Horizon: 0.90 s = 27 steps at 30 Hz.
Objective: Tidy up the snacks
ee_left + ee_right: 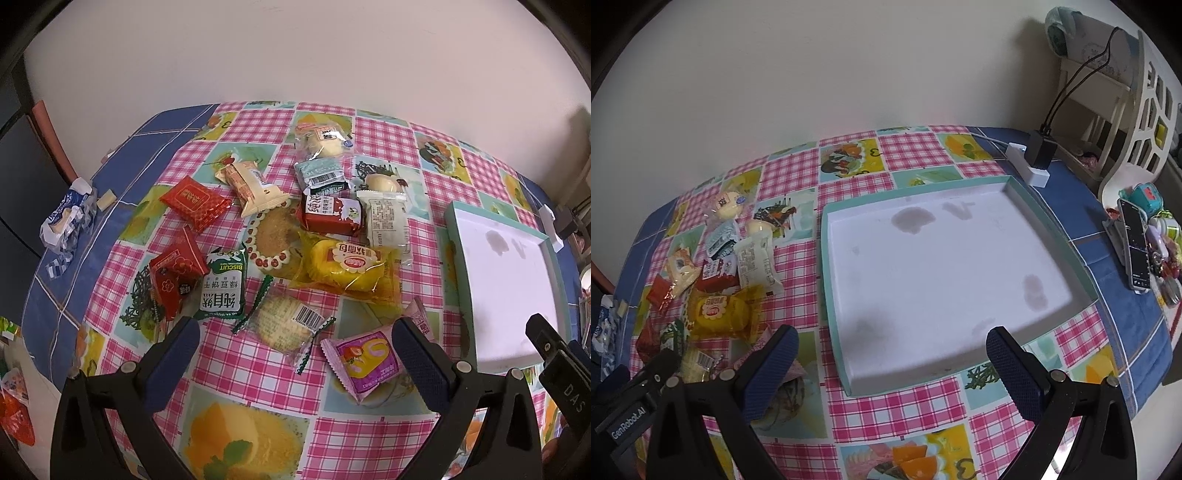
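We see the left gripper (pixel 295 354) held above the near part of a table covered by a pink checked cloth (pixel 258 373), its 2 blue-padded fingers (pixel 173 354) spread wide apart and clamped on nothing. Between and just beyond the fingertips lie a clear-wrapped round biscuit (pixel 284 325) with a barcode label and a pink strawberry-print packet (pixel 365 362), the latter just beside the inner face of the right-hand finger. Farther ahead we see the main heap of snacks: a green biscuit packet (pixel 223 291), 2 red packets (pixel 177 277) (pixel 195 203), a yellow wrapped cake (pixel 351 269), a round flower-rimmed biscuit (pixel 273 240), a red-and-white milk-candy packet (pixel 328 214), a cream-coloured bar (pixel 251 184) and a clear bag of pale buns (pixel 321 138) nearest the wall. To the right of the heap sits a teal-rimmed tray (pixel 456 258) with a white, stained floor, holding no snacks. In the right wrist view, the right gripper (pixel 890 350) hangs over the near rim of the tray (pixel 823 295), its fingers likewise wide apart and empty; the snack heap (pixel 716 310) lies to its left, beside the tray. A white power strip (pixel 1030 166) with a black plug rests beyond the tray's far corner.
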Available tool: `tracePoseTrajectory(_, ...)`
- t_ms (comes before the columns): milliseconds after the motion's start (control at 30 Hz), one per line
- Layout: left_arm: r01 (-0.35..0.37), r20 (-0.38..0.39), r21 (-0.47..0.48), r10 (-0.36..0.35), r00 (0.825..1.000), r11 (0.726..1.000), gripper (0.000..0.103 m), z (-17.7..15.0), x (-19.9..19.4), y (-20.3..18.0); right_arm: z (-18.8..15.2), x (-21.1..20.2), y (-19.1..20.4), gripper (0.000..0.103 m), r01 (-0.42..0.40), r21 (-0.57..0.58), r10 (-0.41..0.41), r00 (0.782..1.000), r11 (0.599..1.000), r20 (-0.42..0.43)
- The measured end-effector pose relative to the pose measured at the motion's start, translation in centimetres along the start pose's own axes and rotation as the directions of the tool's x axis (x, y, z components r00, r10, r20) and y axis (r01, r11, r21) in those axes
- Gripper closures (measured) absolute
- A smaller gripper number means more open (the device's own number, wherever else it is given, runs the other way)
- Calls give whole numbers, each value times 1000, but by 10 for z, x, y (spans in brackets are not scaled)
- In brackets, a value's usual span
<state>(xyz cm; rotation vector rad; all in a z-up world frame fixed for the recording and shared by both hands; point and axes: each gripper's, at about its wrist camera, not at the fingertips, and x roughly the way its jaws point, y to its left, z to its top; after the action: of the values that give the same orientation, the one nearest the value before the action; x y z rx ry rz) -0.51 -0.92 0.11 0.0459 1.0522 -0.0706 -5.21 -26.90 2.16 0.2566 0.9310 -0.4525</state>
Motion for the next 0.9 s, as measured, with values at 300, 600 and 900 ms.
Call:
tracePoseTrajectory(300, -8, -27, -33, 7, 1000, 999, 0, -1, 4, 5, -1, 2, 2, 0, 3, -25, -3, 1000, 1000, -14)
tracePoseTrajectory(600, -6, -50, -50, 4, 999, 999, 0, -1, 8, 8, -3, 8, 5, 0, 4, -36, -6, 999, 999, -50)
tracePoseTrajectory(900, -12, -73, -52, 9, 997, 999, 0, -2, 11, 8, -4, 11, 6, 0, 7, -45, -11, 997, 999, -72)
